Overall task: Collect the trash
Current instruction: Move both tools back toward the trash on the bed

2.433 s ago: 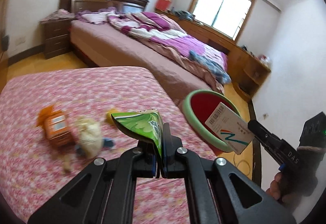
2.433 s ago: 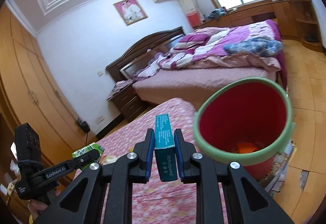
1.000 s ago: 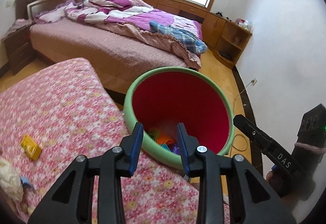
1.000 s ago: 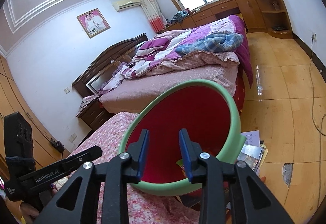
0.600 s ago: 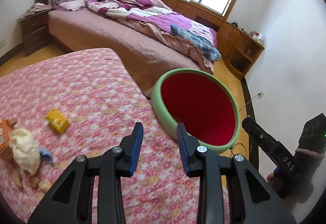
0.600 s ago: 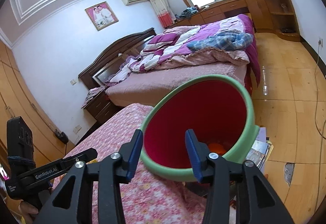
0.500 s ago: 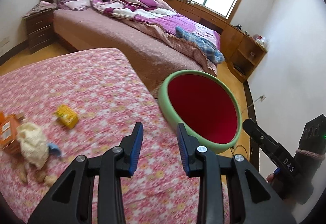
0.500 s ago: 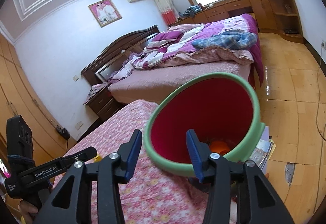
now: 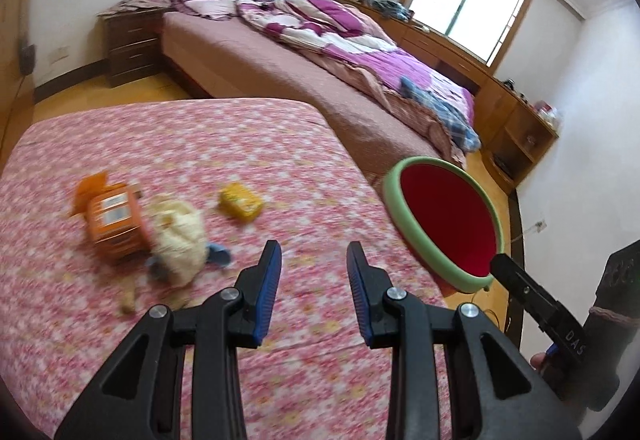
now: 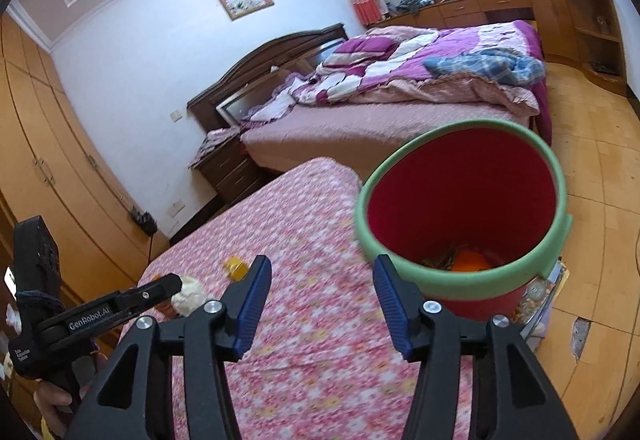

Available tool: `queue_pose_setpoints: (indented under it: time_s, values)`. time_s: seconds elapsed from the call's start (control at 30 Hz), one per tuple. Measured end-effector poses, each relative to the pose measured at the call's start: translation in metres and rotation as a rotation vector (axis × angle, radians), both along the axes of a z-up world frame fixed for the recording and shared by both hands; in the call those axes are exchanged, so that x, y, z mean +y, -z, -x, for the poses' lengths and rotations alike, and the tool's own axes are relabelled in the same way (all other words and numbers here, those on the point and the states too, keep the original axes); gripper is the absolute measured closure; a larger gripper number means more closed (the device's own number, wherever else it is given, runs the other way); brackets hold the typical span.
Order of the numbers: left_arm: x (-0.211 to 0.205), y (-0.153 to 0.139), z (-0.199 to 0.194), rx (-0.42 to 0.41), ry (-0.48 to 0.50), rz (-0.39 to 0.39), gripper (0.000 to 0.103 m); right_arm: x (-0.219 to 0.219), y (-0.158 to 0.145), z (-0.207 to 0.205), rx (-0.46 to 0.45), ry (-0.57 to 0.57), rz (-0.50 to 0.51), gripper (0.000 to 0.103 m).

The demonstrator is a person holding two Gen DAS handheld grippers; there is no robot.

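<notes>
A red bin with a green rim (image 9: 444, 224) (image 10: 464, 208) stands on the floor by the right edge of the pink flowered bed (image 9: 200, 144) (image 10: 304, 224); trash lies in its bottom. On the bed lie an orange carton (image 9: 114, 220), a crumpled cream wad (image 9: 178, 236) (image 10: 188, 290) and a small yellow packet (image 9: 241, 201) (image 10: 235, 266). My left gripper (image 9: 314, 274) is open and empty above the bed, right of the wad. My right gripper (image 10: 320, 294) is open and empty over the bed edge, left of the bin.
A larger bed with a purple quilt (image 9: 320, 52) (image 10: 420, 80) stands beyond. A dark nightstand (image 9: 132, 40) is by the wall. Wooden cabinets (image 9: 516, 120) run under the window. Magazines (image 10: 540, 300) lie on the floor beside the bin. Wardrobes (image 10: 48, 160) line the left wall.
Both grippers let their trash go into the bin and opened. They have since pulled back left from the bin toward the bed; the right jaws have opened wider.
</notes>
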State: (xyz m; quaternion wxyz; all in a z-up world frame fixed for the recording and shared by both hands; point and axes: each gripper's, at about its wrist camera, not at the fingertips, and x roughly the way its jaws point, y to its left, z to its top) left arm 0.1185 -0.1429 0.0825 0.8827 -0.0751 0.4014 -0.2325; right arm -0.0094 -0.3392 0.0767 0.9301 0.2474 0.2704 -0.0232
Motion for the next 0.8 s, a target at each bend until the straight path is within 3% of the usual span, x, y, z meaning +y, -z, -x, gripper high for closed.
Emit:
queue_pose_setpoints:
  time_s: [0.27, 0.5, 0.8]
  values:
    - [0.050, 0.005, 0.005, -0.006, -0.107, -0.012, 0.069, 0.036, 0.004, -0.007, 0.047, -0.068, -0.005, 0.044]
    - [0.099, 0.017, 0.004, 0.022, -0.205, 0.014, 0.069, 0.066, -0.002, -0.023, 0.079, -0.128, 0.057, 0.042]
    - [0.148, 0.035, -0.005, 0.040, -0.337, -0.011, 0.067, 0.104, 0.006, -0.056, 0.138, -0.219, 0.084, 0.041]
